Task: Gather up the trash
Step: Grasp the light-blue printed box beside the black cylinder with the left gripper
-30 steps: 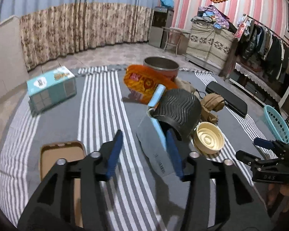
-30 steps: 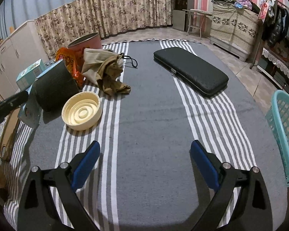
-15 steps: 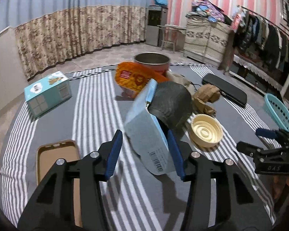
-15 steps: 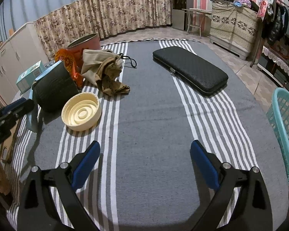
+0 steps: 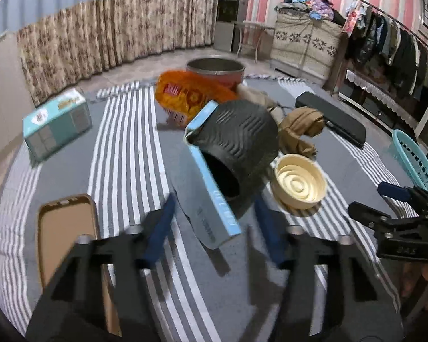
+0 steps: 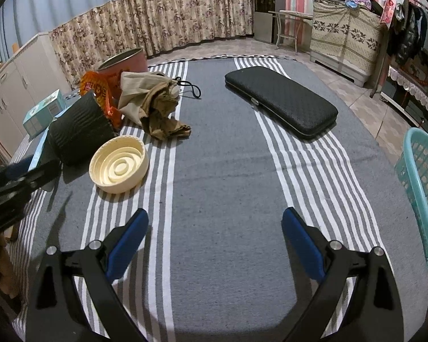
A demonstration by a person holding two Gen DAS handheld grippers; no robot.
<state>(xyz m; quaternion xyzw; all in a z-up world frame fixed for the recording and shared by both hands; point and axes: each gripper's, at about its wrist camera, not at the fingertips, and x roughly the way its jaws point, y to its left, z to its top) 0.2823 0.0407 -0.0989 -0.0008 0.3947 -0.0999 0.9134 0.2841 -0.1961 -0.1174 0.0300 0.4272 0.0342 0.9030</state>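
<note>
Left hand-held gripper (image 5: 214, 222) — closing around blue box (image 5: 211, 196)

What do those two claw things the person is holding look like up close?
Both are alike: the left gripper and the right gripper each have two black, angular plastic arms joined with round silver bolts. Each arm ends in a flat blue pad on its inner face. From the left camera, the right gripper's black body bears small raised lettering, too blurred to read for certain. No cables or sleeves show.
</note>
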